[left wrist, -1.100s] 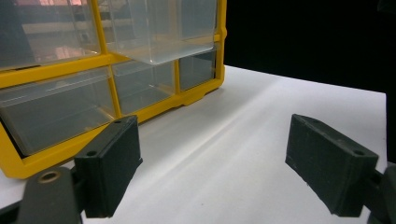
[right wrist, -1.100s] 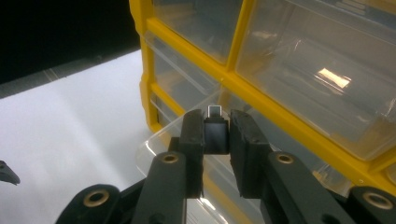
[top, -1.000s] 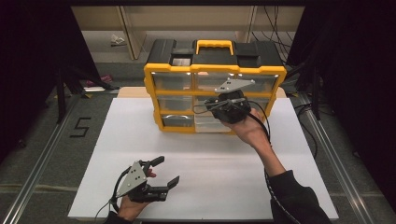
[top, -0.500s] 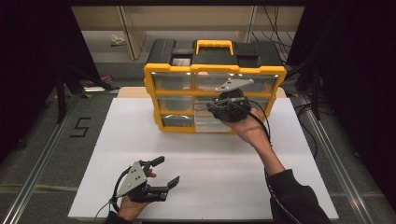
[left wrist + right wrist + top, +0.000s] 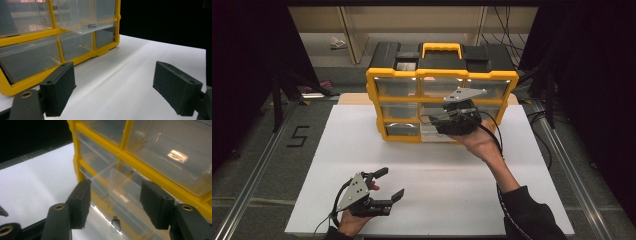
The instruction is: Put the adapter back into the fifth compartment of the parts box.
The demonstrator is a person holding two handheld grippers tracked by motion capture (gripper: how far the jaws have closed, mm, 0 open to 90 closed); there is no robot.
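Note:
A yellow and black organizer [image 5: 442,75] with clear drawers stands at the back of the white table [image 5: 312,150]. One clear drawer [image 5: 85,17] on its right-hand part sticks out, with a small dark piece [image 5: 92,25] lying in it. My right gripper [image 5: 439,122] is at the organizer's front. In the right gripper view it [image 5: 117,195] is open, its jaws either side of the drawer [image 5: 120,182], with the dark piece [image 5: 115,223] below. My left gripper [image 5: 392,182] rests open near the table's front left, nothing between its jaws [image 5: 113,82].
The organizer's black lid and yellow carry handle [image 5: 441,48] face up. Metal rails [image 5: 257,165] run along both sides of the table, and cables [image 5: 532,120] lie at the right. White tabletop stretches between the two grippers.
The right gripper has shifted slightly toward me at the organizer's front. The left gripper has stayed where it was.

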